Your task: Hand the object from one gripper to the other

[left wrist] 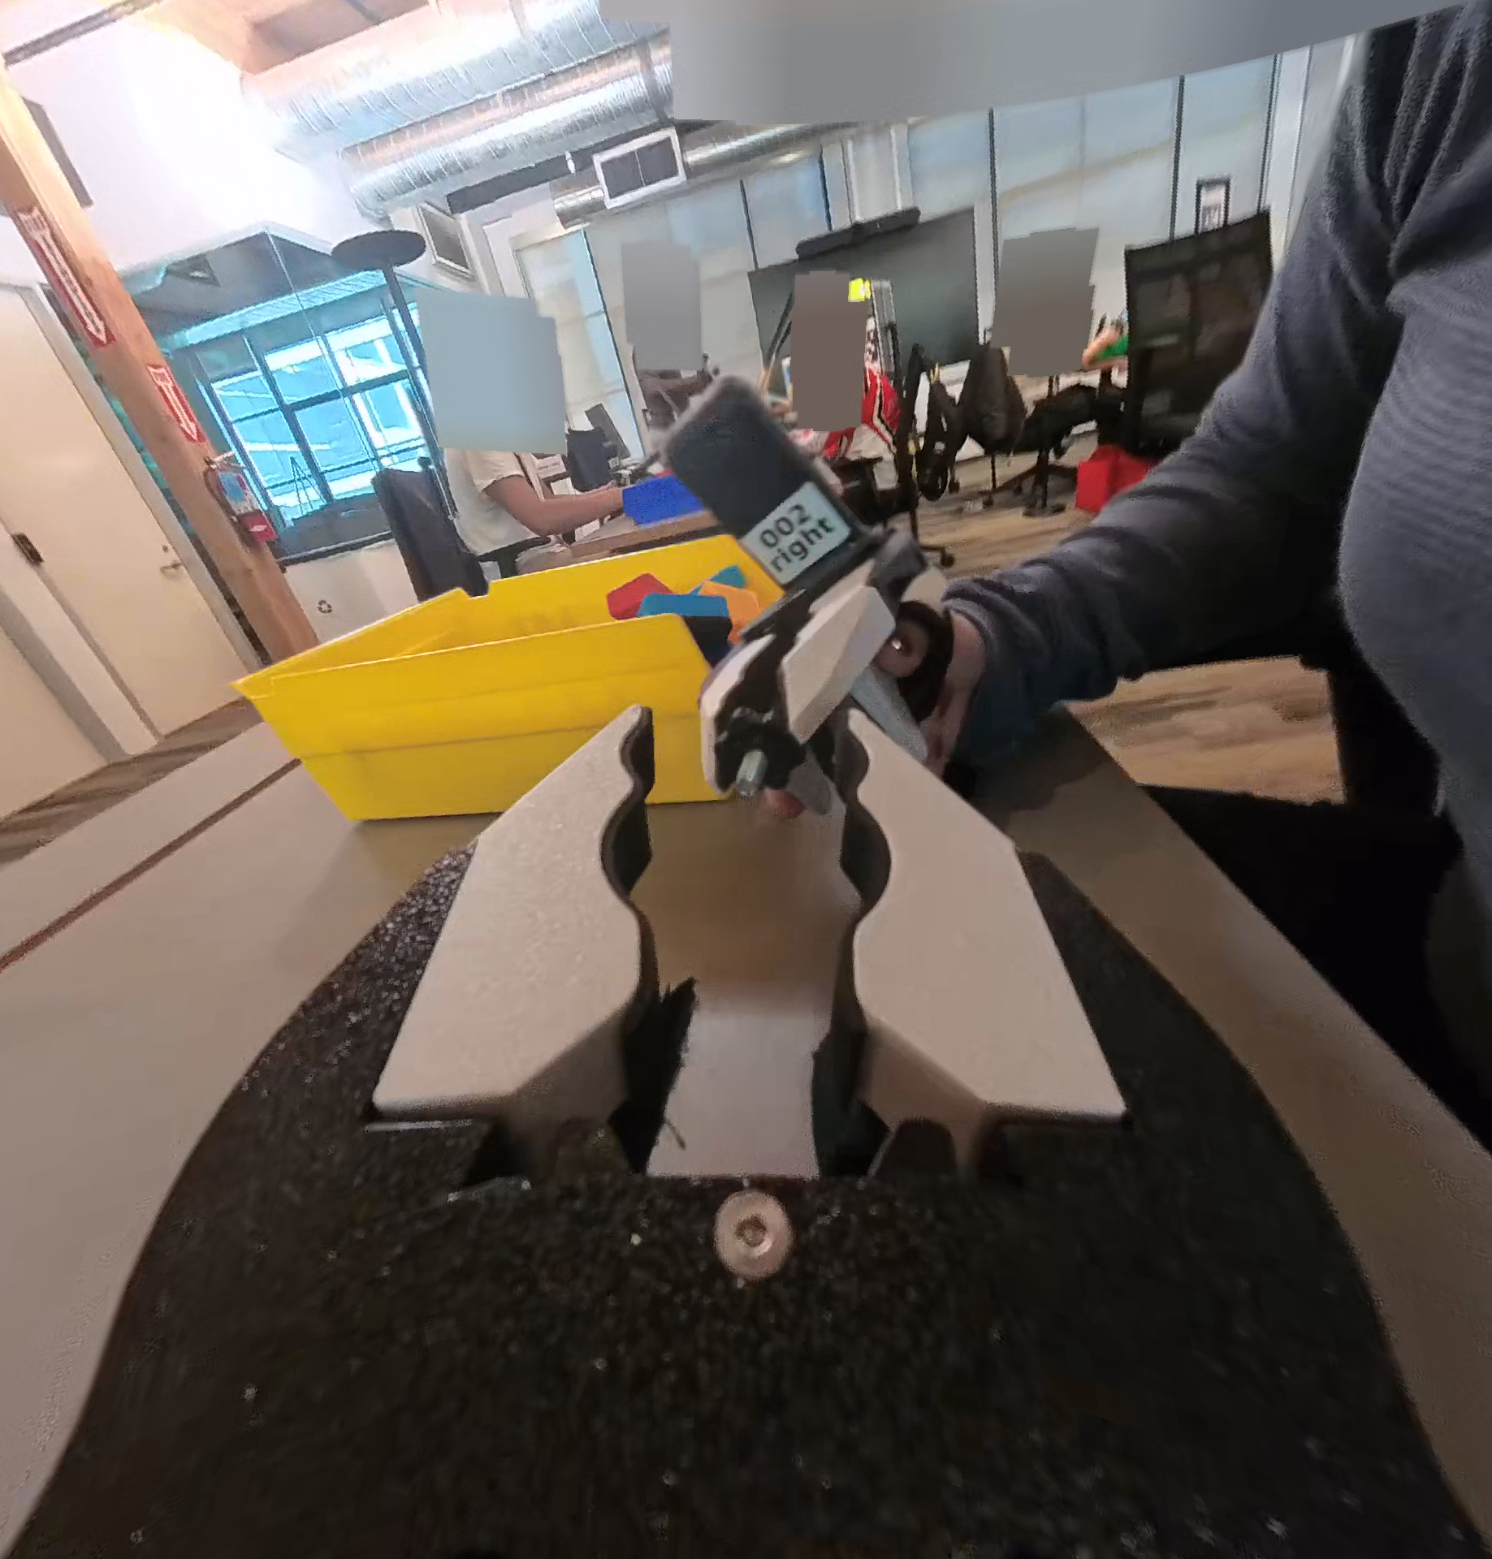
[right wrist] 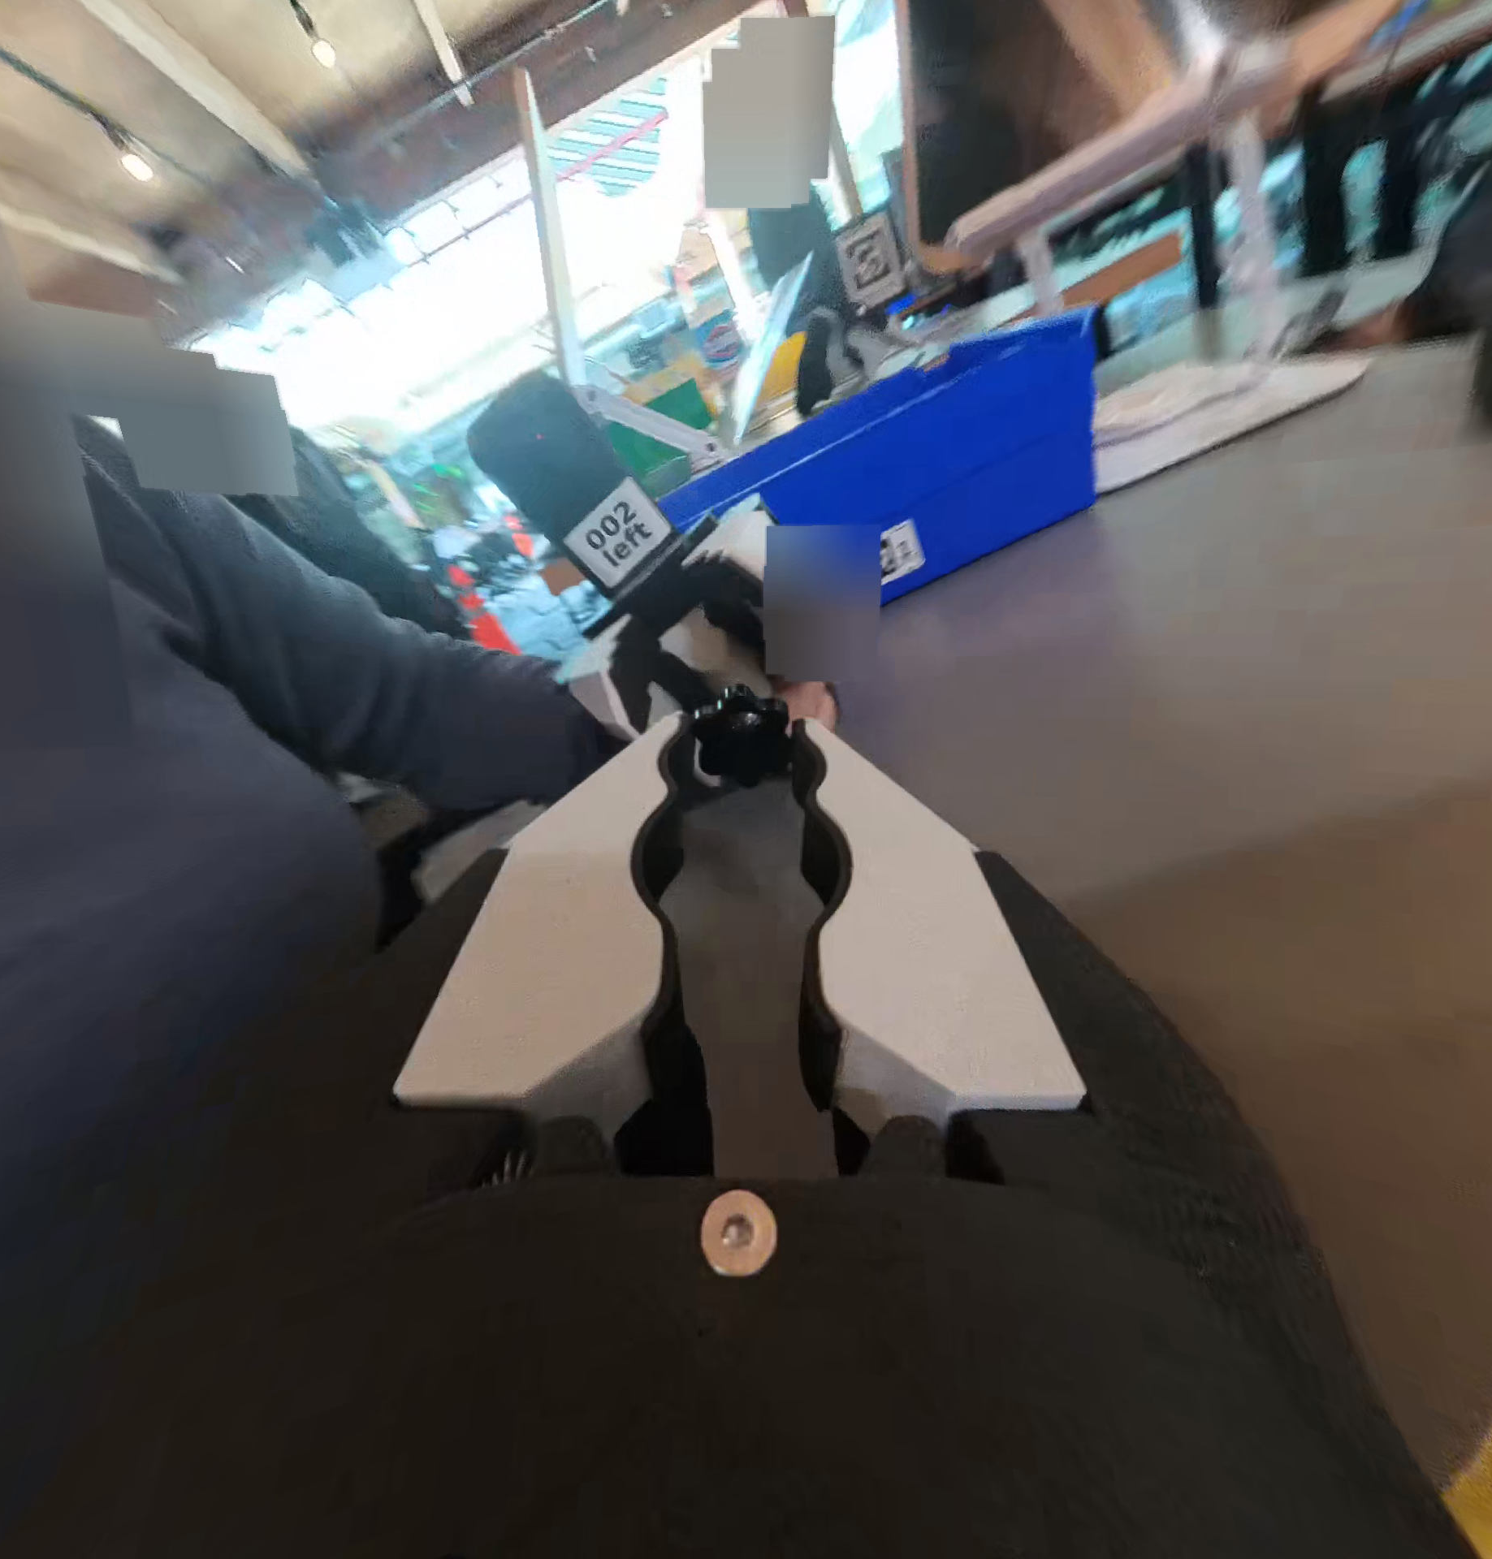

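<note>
Currently the right gripper [right wrist: 738,751] pinches a small black star-shaped knob [right wrist: 740,742] at the very tips of its jaws, which are nearly closed around it. In the left wrist view the same knob [left wrist: 751,742] shows a short threaded metal stud pointing outward. The left gripper [left wrist: 746,742] has its jaws spread wide and holding nothing, with the knob just ahead of their tips, above the tabletop [left wrist: 177,886]. A yellow bin [left wrist: 472,700] of coloured pieces sits behind.

The knob looks small, hard and light. Its lobed plastic head should resist slipping; the smooth, narrow stud likely would not. The free stud end seems the only exposed place to grasp, so a firm, centred pinch is probably needed.
</note>
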Tool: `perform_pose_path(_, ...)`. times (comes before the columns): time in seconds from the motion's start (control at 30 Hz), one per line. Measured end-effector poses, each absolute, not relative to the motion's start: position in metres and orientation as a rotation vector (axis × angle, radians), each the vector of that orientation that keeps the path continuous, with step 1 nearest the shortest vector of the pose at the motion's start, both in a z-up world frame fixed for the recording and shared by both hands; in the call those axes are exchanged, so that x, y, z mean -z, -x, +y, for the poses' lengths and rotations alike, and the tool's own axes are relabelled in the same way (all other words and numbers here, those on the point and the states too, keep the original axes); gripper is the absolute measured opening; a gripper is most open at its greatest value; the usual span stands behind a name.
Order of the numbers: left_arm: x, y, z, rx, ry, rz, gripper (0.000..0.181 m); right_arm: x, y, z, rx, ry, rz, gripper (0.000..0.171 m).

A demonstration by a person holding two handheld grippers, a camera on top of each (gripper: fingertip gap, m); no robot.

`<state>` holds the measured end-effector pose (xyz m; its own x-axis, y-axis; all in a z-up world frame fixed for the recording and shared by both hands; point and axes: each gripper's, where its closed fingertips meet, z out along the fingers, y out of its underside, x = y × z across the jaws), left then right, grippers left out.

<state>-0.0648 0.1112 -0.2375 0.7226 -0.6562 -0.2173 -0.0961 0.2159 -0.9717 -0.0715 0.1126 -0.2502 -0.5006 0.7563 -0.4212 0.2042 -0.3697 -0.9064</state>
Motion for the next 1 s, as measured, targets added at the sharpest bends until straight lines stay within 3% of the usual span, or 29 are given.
perform_pose_path(0.13,0.231,0.078,0.114,0.564,1.34,0.584,0.034,0.25,0.072,0.119,-1.51,1.04,-1.528,0.021)
perform_pose_path(0.27,0.236,0.07,0.108,0.801,1.401,0.609,0.006,0.245,0.065,0.102,-1.325,0.757,-1.566,0.021)
perform_pose_path(0.5,0.252,0.057,0.1,1.329,1.587,0.531,0.016,0.248,0.061,0.089,-1.26,0.625,-1.609,0.021)
perform_pose_path(0.87,0.251,0.052,0.092,1.335,1.57,0.586,0.004,0.246,0.061,0.086,-1.262,0.623,-1.603,0.022)
perform_pose_path(1.0,0.233,0.062,0.095,1.044,1.38,0.635,0.003,0.235,0.064,0.095,-1.503,0.859,-1.53,0.04)
